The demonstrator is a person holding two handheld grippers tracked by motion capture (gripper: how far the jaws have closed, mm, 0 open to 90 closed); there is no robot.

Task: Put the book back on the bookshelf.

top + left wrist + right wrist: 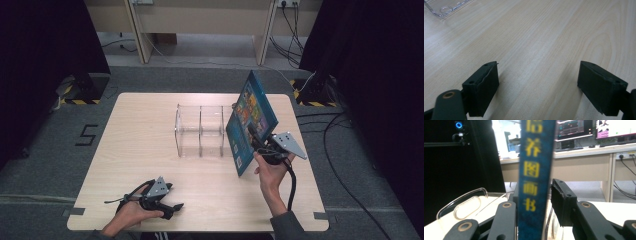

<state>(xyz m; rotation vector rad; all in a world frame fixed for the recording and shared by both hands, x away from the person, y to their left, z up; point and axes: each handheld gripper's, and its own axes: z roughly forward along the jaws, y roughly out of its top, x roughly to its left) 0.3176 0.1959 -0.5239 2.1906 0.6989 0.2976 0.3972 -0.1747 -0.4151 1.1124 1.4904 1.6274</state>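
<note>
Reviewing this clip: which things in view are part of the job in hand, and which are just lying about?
Part of the job:
- blue book, standing tilted between the right gripper's jaws
- clear acrylic rack beside it on the table

Lying about:
- left gripper, open and idle on the table's near edge
- cables on the floor
- desk legs at the back

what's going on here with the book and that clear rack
A person works with a gripper in each hand. The right gripper has a blue picture book upright between its jaws, tilted beside the right end of the clear acrylic rack; a small gap shows beside the spine on one side. The left gripper rests open on the wooden table.
</note>
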